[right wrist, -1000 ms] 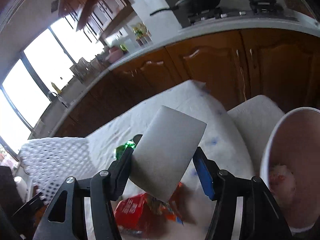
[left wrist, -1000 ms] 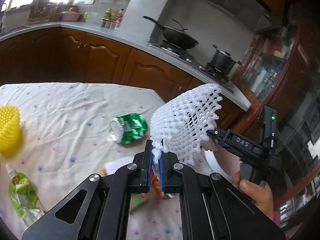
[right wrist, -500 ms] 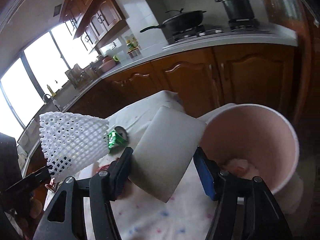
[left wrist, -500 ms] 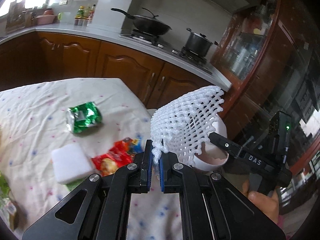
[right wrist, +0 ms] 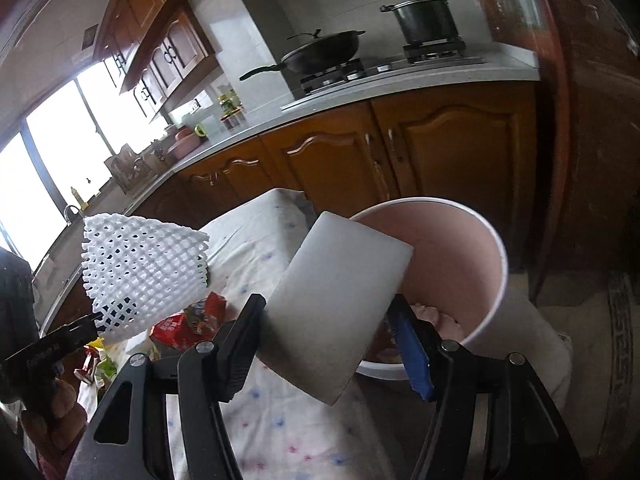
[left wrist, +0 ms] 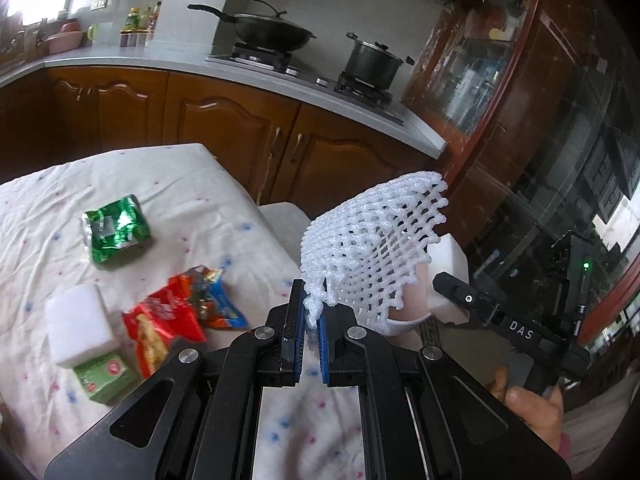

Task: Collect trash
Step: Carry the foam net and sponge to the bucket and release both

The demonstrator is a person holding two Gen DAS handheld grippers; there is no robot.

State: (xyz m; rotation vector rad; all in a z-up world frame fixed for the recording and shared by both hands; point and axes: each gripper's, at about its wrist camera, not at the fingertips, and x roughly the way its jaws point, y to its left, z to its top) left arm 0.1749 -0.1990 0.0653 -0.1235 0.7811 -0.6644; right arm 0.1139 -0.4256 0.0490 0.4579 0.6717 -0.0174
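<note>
Beyond the surface's (left wrist: 192,184) far corner, over a pink bin (right wrist: 476,264), the left claw (left wrist: 310,322) pinches a white foam net (left wrist: 372,248) while the right claw (right wrist: 328,336) grips a white foam block (right wrist: 340,304) tilted against the bin's rim, with wrappers (left wrist: 176,316) near that corner.

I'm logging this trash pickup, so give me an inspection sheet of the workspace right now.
Surface: table under a wrinkled white dotted cloth.
Job's things: pink bin beside the table edge; white foam net; white foam block.
Clutter: crushed green can, red snack wrapper, second white block on a green carton.
Grippers: left gripper shut on the net; right gripper clamps the foam block at the bin's rim.
Cables: nothing seen.
Surroundings: wooden cabinets, wok and pot on the stove.
</note>
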